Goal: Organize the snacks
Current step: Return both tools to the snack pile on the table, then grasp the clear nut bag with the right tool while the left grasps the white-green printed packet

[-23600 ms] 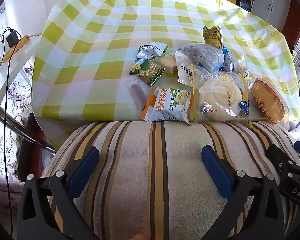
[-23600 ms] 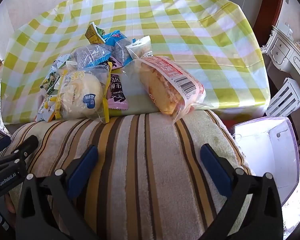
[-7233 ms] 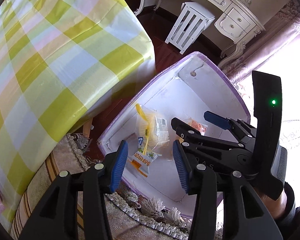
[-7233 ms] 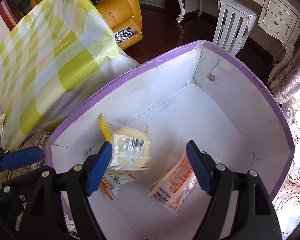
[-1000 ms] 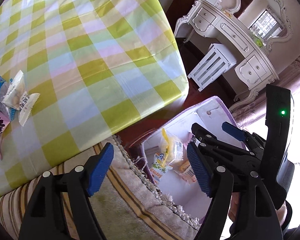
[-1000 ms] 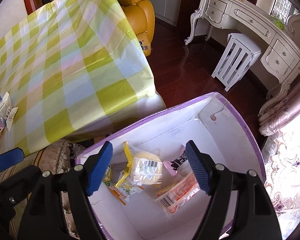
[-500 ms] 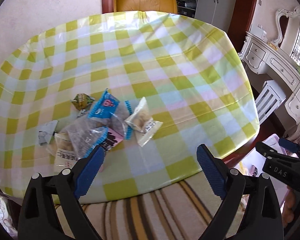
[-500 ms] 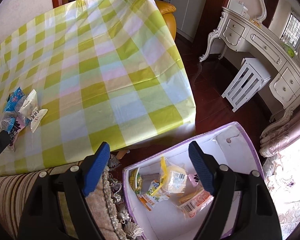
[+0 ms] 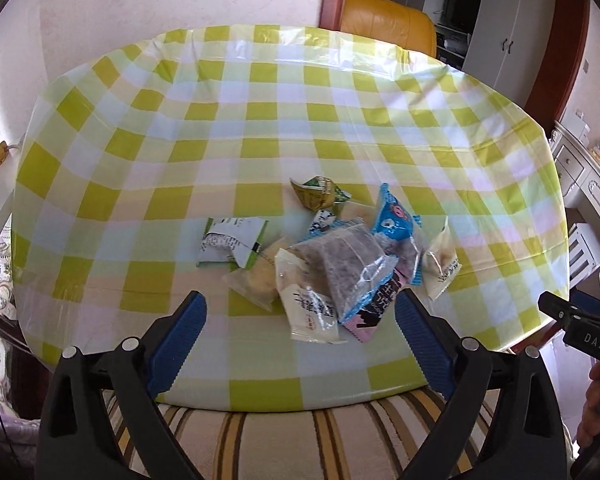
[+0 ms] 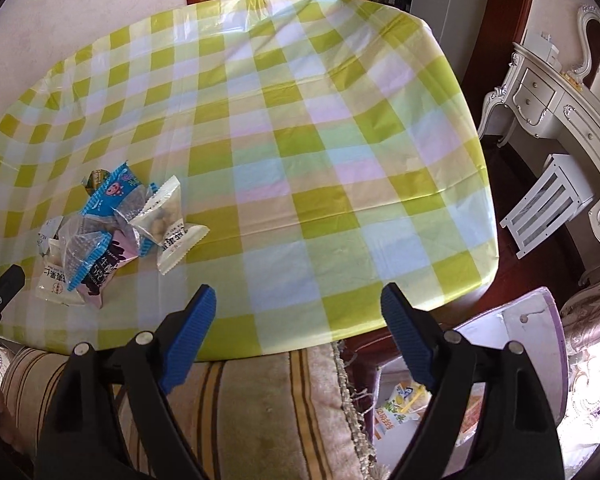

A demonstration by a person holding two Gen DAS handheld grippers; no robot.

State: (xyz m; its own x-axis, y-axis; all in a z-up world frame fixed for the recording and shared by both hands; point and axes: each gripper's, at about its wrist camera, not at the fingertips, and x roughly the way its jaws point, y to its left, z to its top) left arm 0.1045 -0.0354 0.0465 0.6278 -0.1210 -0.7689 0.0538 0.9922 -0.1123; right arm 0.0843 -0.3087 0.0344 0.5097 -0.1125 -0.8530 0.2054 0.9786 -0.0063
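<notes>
A pile of several wrapped snacks lies on the green-checked table: a clear grey-filled packet, a blue packet, a white packet, a green-white one. My left gripper is open and empty, just in front of the pile. My right gripper is open and empty over the table's near right edge; the pile lies to its left. The purple-rimmed white box at lower right holds snacks.
A striped cushion runs along the table's near edge, also in the right wrist view. A yellow armchair stands behind the table. A white dresser and stool stand to the right.
Both grippers have swung from the box back toward the table. The left one now faces the snack pile closely; the right one has the box at its lower right edge.
</notes>
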